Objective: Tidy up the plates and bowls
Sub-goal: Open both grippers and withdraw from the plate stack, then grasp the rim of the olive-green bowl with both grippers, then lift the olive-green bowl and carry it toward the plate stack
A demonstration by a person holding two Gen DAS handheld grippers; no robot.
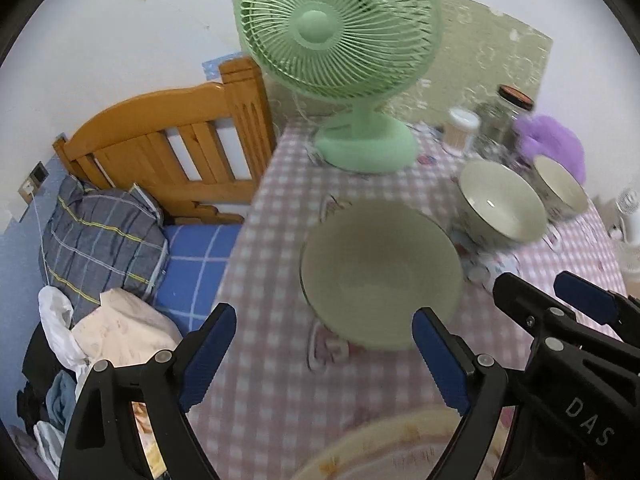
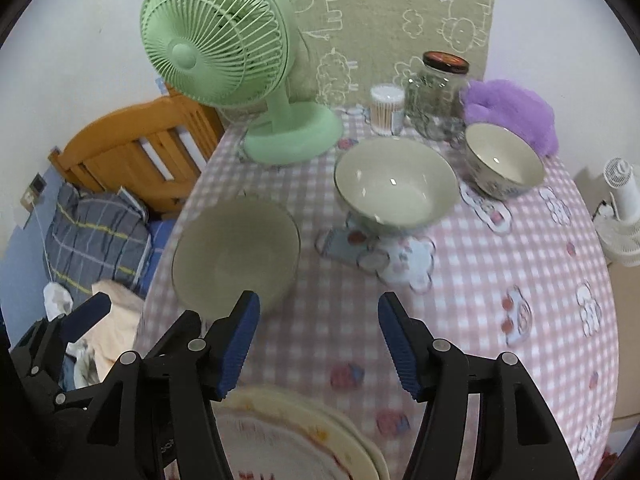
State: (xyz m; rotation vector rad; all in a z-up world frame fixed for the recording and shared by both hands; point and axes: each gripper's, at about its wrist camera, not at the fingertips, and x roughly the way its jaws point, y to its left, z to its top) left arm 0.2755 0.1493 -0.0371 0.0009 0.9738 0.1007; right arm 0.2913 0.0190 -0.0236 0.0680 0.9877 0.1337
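A large pale green bowl [image 1: 380, 272] [image 2: 236, 256] stands empty on the pink checked tablecloth [image 2: 480, 280], near the table's left edge. A mid-sized bowl [image 2: 396, 184] [image 1: 500, 204] and a small patterned bowl [image 2: 504, 160] [image 1: 560, 188] stand behind it to the right. Stacked cream plates [image 2: 304, 436] [image 1: 392, 448] lie at the near edge. My left gripper [image 1: 324, 354] hovers open just short of the large bowl, holding nothing. My right gripper [image 2: 318, 346] [image 1: 540, 292] hangs open above the plates with nothing between its fingers, right beside the left one.
A green desk fan [image 2: 240, 64] stands at the table's back left. A cotton-swab tub [image 2: 386, 108], a glass jar [image 2: 436, 92] and a purple plush [image 2: 516, 112] line the back. A bed with a wooden headboard [image 1: 168, 148] lies left of the table, and a white fan [image 2: 624, 204] stands right.
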